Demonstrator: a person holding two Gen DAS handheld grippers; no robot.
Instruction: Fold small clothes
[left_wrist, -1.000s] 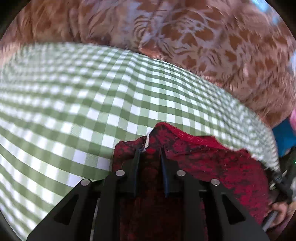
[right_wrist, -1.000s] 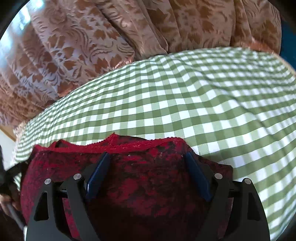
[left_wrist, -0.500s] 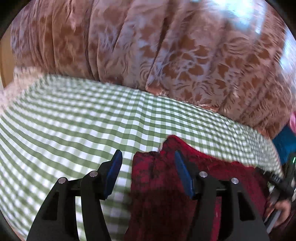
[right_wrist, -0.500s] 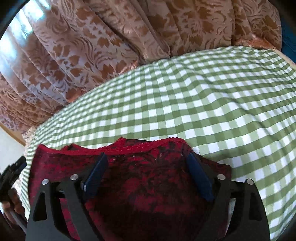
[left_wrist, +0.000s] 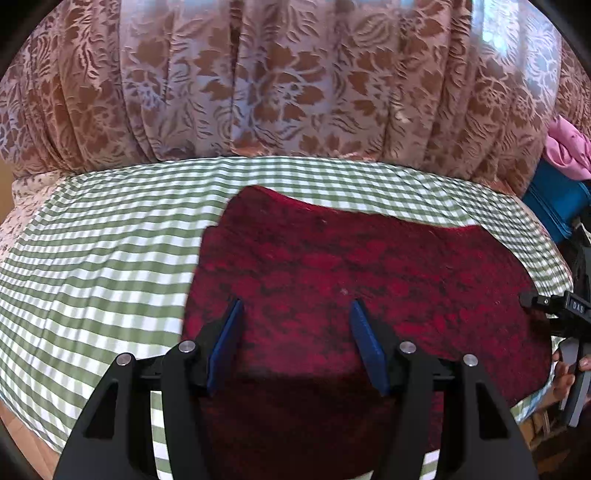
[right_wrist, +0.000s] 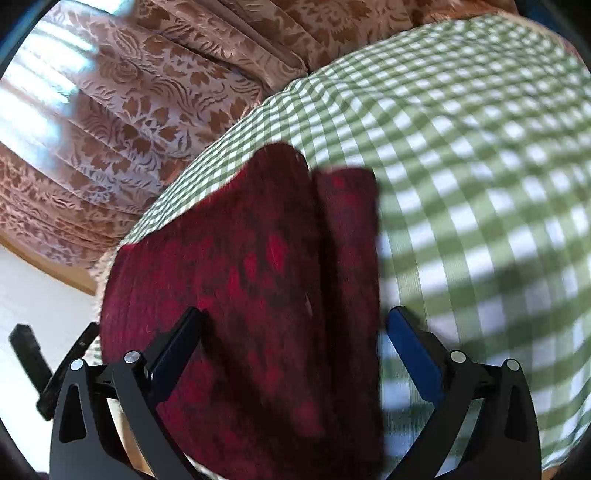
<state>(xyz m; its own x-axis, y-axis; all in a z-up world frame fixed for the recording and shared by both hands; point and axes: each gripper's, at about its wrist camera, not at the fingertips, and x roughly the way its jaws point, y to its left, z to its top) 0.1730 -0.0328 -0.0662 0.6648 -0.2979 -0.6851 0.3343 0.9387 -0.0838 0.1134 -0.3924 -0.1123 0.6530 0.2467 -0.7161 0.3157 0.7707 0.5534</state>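
Red garment (left_wrist: 354, 280) lies flat on the checked cloth (left_wrist: 96, 258), one fold made, nothing held. Left gripper (left_wrist: 295, 343) jaws apart above it; right gripper (right_wrist: 295, 354) jaws have just been opening wide, cloth below untouched. Next fold is best started by pinching both near corners evenly

2 wrist views, close, angled down, sharing red garment (left_wrist: 354, 280)
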